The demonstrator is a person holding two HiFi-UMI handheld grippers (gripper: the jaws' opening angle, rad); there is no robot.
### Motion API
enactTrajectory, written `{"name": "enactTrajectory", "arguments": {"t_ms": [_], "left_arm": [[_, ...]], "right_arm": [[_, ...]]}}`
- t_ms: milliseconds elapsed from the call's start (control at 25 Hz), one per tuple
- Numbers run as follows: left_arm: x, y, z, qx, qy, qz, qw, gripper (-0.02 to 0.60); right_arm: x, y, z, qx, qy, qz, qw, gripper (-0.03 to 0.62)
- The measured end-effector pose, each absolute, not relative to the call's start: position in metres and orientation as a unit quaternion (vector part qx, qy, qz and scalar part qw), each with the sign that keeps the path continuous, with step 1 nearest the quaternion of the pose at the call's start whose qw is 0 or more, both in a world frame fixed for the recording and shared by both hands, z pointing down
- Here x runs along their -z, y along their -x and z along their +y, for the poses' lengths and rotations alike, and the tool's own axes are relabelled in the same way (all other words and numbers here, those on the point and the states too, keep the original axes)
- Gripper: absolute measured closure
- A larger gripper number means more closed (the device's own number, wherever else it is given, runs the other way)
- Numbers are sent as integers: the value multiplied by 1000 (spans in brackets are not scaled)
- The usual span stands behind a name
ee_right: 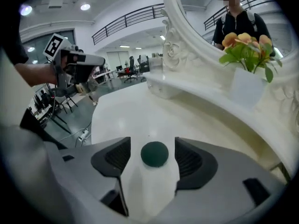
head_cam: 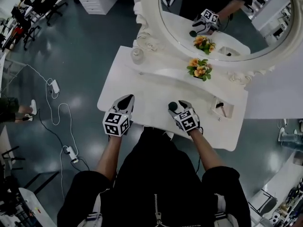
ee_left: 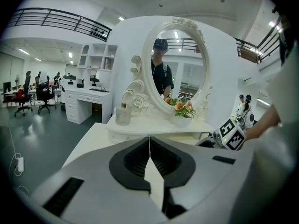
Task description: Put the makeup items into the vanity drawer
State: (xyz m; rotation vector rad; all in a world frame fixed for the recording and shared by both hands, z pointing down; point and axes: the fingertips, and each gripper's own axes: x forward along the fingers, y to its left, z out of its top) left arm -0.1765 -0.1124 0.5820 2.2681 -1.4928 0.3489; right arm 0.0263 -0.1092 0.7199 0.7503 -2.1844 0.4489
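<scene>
Your right gripper (head_cam: 177,109) is tipped down onto the white tabletop (head_cam: 151,91) with its jaws standing wide apart. A dark green round item (ee_right: 154,154), probably a makeup sponge or puff, sits between them. Neither pad touches it, so nothing is held yet. It appears to rest on the tabletop near the front edge, just ahead of you.

Your left gripper (ee_left: 149,153) has its jaws together, tips meeting with nothing between them. It hovers at the left part of the front edge, well apart from the green item.

You seem to be at the pick-up of this 1 item. The next move calls for bringing the right pads in evenly on both sides, since a round thing can squirt out of a lopsided squeeze. Then lift it and carry it to the drawer. The open compartment (head_cam: 231,109) at the right end of the tabletop, which already holds a pinkish thing and a dark one, looks like that drawer, though I cannot be sure. Your body hides the front of the vanity.

The path to the right looks free across the tabletop. The flower pot (head_cam: 200,69) and the glass bottle (head_cam: 137,56) stand on the raised shelf under the mirror (head_cam: 265,13), behind the route. Keep the lift low so you stay clear of that shelf.
</scene>
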Motion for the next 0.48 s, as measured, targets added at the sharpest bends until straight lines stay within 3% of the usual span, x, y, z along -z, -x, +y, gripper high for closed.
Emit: {"name": "enactTrajectory", "arguments": {"t_ms": [200, 480], "left_arm": [[-585, 181, -105, -127, -807, -539, 206, 560], [-587, 186, -103, -131, -804, -542, 208, 560]], "right_arm": [[-746, -27, -105, -193, -285, -837, 426, 318], [-766, -35, -105, -209, -297, -818, 446, 379]]}}
